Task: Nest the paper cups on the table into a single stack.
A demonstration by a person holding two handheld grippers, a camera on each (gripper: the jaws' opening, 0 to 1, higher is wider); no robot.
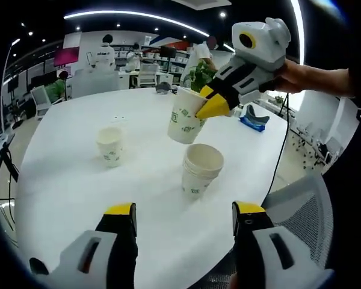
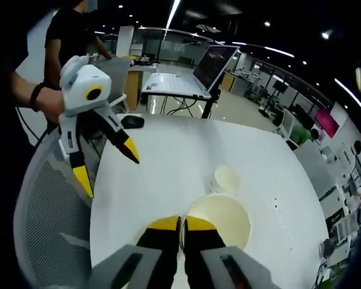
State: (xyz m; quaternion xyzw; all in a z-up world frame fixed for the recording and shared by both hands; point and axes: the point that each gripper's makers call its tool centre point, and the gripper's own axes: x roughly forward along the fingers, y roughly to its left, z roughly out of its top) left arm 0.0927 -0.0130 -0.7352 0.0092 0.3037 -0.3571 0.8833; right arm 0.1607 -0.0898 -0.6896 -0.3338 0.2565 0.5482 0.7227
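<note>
Because your right gripper [image 1: 212, 103] is pinched shut on the rim of a paper cup [image 1: 185, 123], the cup hangs in the air with its mouth up and its base free, which is what you need to lower it into another cup. In the left gripper view it sits just above and slightly behind the stack of cups [image 1: 200, 170] standing on the white table [image 1: 66, 180], tilted a little, so the base is not yet lined up with the open mouth below. I judge that you are carrying it over to nest it there.

In the right gripper view, the two yellow tips meet on the near rim of the held cup [image 2: 224, 220], one on each side of the wall, and you look straight down into it. A smaller cup mouth [image 2: 227, 179] shows just beyond its far rim; I cannot tell from here whether that is the stack or the single cup.

Your left gripper [image 1: 183, 215] is spread wide and grips nothing. It hovers near the table edge, close to the mesh chair [image 1: 301, 205], pointing at the stack, likely kept free to steady it.

One lone cup [image 1: 110, 145] stands upright, well apart from the stack on its left, still to be collected. Level the held cup before lowering, or its base may catch the stack's rim and tip it.
</note>
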